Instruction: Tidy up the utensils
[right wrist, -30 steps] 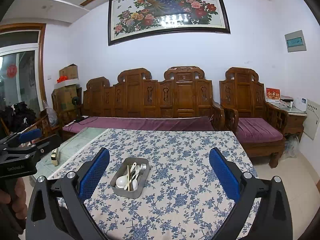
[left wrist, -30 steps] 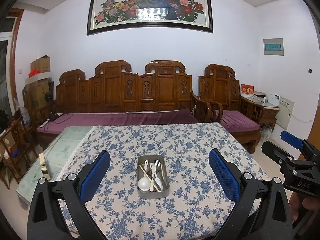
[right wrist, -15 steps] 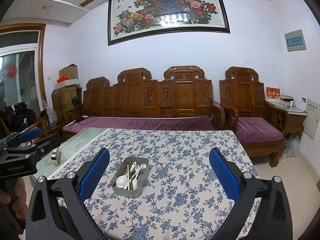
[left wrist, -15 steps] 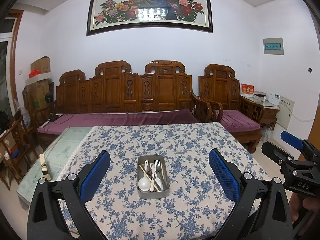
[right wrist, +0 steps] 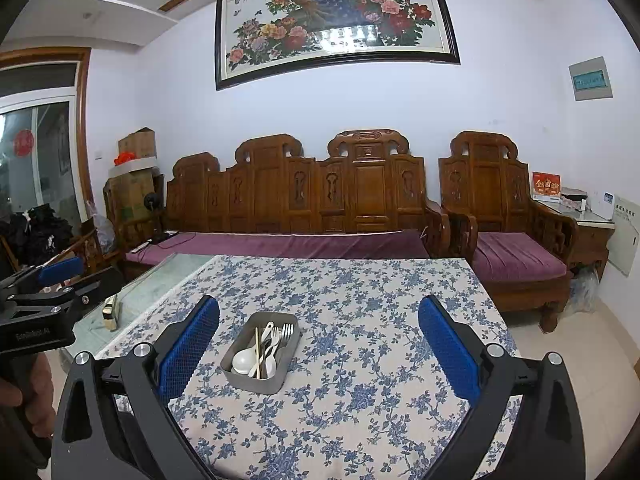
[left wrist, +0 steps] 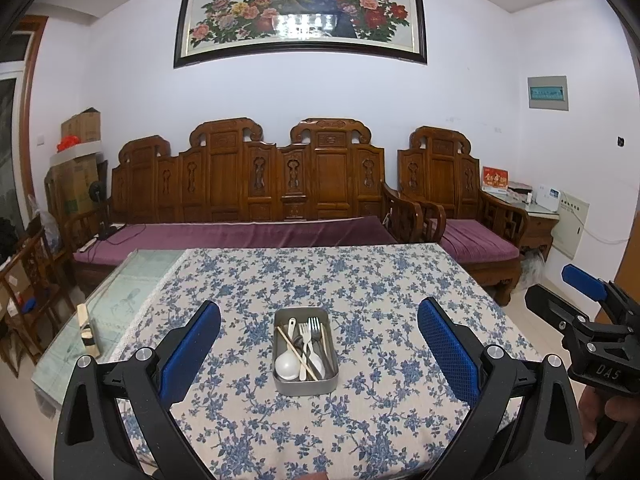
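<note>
A grey metal tin (left wrist: 306, 386) sits mid-table on the blue-flowered cloth and holds a white spoon (left wrist: 288, 366), forks (left wrist: 314, 330) and wooden chopsticks (left wrist: 298, 354). It also shows in the right wrist view (right wrist: 260, 384), left of centre. My left gripper (left wrist: 319, 332) is open and empty, held above the near table edge, the tin between its blue pads. My right gripper (right wrist: 319, 330) is open and empty, the tin just inside its left pad. Each gripper shows at the side of the other's view.
The table (left wrist: 400, 280) has bare glass (left wrist: 120, 300) on its left part, with a small block (left wrist: 88, 332) on it. A carved wooden sofa (left wrist: 248, 200) and armchair (left wrist: 460, 208) stand behind the table. Boxes (left wrist: 78, 172) stand at the back left.
</note>
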`<state>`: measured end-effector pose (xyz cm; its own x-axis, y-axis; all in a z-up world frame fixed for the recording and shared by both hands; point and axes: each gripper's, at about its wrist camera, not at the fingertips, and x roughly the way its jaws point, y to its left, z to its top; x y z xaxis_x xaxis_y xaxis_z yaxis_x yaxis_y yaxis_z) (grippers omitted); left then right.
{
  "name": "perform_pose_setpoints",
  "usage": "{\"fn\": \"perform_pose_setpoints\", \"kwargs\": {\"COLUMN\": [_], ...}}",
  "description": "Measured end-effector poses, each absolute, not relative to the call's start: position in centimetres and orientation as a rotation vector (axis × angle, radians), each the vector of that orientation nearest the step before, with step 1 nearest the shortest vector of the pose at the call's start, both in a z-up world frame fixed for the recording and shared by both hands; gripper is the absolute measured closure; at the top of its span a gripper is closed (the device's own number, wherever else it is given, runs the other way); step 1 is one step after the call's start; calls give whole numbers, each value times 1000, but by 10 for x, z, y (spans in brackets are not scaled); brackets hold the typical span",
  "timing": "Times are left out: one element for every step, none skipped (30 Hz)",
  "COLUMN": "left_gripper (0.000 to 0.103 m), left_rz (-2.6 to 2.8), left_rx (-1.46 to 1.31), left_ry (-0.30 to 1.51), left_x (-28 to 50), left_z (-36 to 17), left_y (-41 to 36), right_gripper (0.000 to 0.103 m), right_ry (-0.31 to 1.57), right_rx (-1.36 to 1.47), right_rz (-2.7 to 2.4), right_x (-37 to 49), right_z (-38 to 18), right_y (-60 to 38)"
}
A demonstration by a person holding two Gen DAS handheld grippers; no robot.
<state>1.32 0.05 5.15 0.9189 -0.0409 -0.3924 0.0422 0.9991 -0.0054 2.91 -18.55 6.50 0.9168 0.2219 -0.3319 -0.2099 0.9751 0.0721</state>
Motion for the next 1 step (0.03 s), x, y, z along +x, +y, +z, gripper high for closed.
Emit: {"fn": "perform_pose_setpoints", "kwargs": {"left_gripper": [8], "left_rz": [-43], "left_rx": [4], "left_ry": [403], "left_x": [13], "left_z": [51], "left_y": [0], "right_gripper": [3], "right_ry": [346], "right_rx": [36], "right_rz": [223], "right_x": [29], "right_z": [65], "right_y": [-185]}}
